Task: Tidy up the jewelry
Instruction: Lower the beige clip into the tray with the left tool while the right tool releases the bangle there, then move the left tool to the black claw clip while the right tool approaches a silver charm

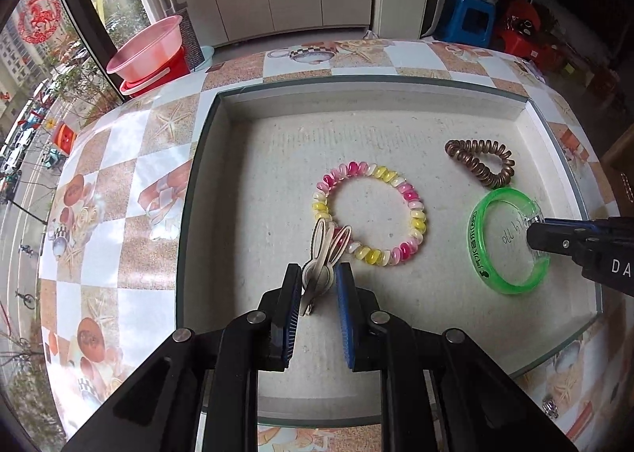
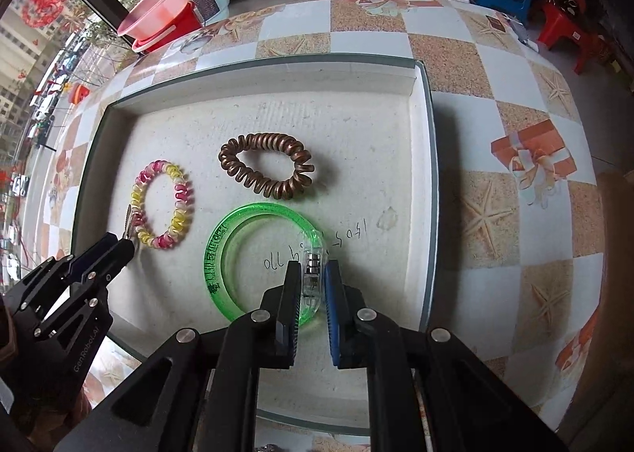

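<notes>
A shallow white tray [image 1: 237, 159] holds the jewelry. My left gripper [image 1: 317, 277] is shut on a cream bunny hair clip [image 1: 323, 254] that touches a pink, yellow and white spiral bracelet [image 1: 416, 222]. My right gripper [image 2: 313, 273] is shut on the clear clasp of a green bangle [image 2: 216, 254] lying flat in the tray; the bangle also shows in the left wrist view [image 1: 479, 250]. A brown coil hair tie [image 2: 265, 164] lies behind the bangle. In the right wrist view the spiral bracelet [image 2: 178, 214] and the left gripper [image 2: 126, 250] are at the left.
The tray [image 2: 420, 182] sits on a table with a checkered starfish-pattern cloth [image 2: 495, 135]. A pink basin on a red bucket [image 1: 148, 52] stands beyond the table by the window. Blue [image 1: 469, 22] and red stools stand at the back right.
</notes>
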Available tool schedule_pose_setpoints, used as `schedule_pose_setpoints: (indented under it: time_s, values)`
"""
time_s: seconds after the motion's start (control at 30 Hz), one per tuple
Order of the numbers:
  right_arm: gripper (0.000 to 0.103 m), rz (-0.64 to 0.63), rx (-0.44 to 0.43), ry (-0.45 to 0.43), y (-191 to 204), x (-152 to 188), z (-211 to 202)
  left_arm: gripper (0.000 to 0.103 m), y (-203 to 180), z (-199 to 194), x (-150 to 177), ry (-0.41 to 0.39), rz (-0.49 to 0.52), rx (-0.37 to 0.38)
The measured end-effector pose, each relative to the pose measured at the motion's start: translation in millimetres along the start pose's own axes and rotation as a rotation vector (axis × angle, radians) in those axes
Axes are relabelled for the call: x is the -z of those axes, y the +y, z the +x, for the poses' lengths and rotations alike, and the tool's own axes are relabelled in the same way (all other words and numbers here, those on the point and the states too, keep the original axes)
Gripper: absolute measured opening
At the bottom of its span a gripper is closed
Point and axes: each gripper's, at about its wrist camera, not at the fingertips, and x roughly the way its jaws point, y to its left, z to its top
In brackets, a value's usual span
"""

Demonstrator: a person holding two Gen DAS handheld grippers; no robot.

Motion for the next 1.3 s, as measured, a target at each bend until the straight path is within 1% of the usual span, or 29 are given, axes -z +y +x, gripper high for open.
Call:
schedule_pose_setpoints:
  time_s: [0.07, 0.1, 0.13, 0.3, 0.33, 0.37, 0.4, 0.43, 0.47, 0.53, 0.6, 0.63, 0.67, 0.73, 0.77, 0.97, 1.03, 1.17, 1.3]
  values:
    - [0.03, 0.019, -0.032, -0.012, -1.0, 3.0, -4.8, 0.031, -0.7, -2.9, 1.6, -0.007, 0.006, -0.011]
    - [0.046, 0.027, -0.046, -0.02, -1.8, 3.8, -7.9, 0.031, 0.0, -4.2, 2.5, -0.008, 0.006, -0.011]
    - [0.054, 0.032, -0.057, -0.034, -2.6, 6.5, -12.7, 0.031, 0.2, -4.9, 2.8, -0.007, 0.006, -0.007]
    - [0.054, 0.029, -0.082, -0.067, 2.7, 9.3, -31.0, 0.033, 0.5, -12.4, 3.3, -0.02, 0.008, -0.009]
    - [0.054, 0.034, -0.088, -0.074, 4.6, 11.2, -34.4, 0.039, 0.9, -14.3, 2.9, -0.024, 0.007, -0.004]
    - [0.054, 0.04, -0.092, -0.081, 6.3, 13.0, -37.5, 0.078, 1.1, -16.6, 2.9, -0.029, 0.003, -0.002]
    - [0.054, 0.046, -0.096, -0.087, 5.4, 16.8, -42.5, 0.103, 2.5, -21.0, 3.0, -0.05, -0.009, -0.012]
    - [0.054, 0.05, -0.1, -0.093, 4.9, 18.6, -46.1, 0.103, 4.0, -27.5, 3.4, -0.088, -0.018, -0.018]
    - [0.054, 0.053, -0.1, -0.099, 5.2, 20.0, -48.8, 0.103, 4.6, -31.1, 2.5, -0.101, -0.015, -0.012]
    - [0.054, 0.054, -0.103, -0.105, 7.6, 22.1, -52.4, 0.103, 5.3, -33.1, 0.5, -0.091, -0.012, -0.01]
    - [0.054, 0.063, -0.107, -0.11, 6.7, 24.6, -57.0, 0.103, 6.6, -37.7, 0.5, -0.103, -0.012, -0.017]
    - [0.057, 0.072, -0.112, -0.113, 6.6, 27.0, -58.1, 0.103, 7.8, -41.4, 1.2, -0.113, -0.015, -0.019]
    - [0.06, 0.08, -0.119, -0.117, 5.9, 29.1, -60.0, 0.103, 9.1, -45.7, 2.4, -0.125, -0.018, -0.019]
    - [0.079, 0.098, -0.144, -0.13, 3.6, 34.1, -64.9, 0.103, 12.1, -53.6, 5.9, -0.147, -0.022, -0.016]
    - [0.083, 0.106, -0.156, -0.139, 3.2, 37.1, -68.0, 0.103, 14.0, -57.3, 7.9, -0.153, -0.023, -0.009]
    - [0.085, 0.14, -0.195, -0.18, 2.7, 58.4, -84.4, 0.103, 27.2, -76.0, 30.2, -0.131, -0.048, 0.054]
    - [0.085, 0.15, -0.201, -0.189, 2.7, 68.0, -89.4, 0.103, 30.8, -82.6, 41.1, -0.137, -0.055, 0.051]
    - [0.085, 0.169, -0.198, -0.229, 2.2, 86.9, -100.2, 0.103, 35.5, -90.8, 63.3, -0.114, -0.046, 0.051]
    - [0.085, 0.185, -0.189, -0.251, 1.1, 105.4, -108.7, 0.103, 37.7, -97.2, 87.4, -0.095, -0.017, 0.027]
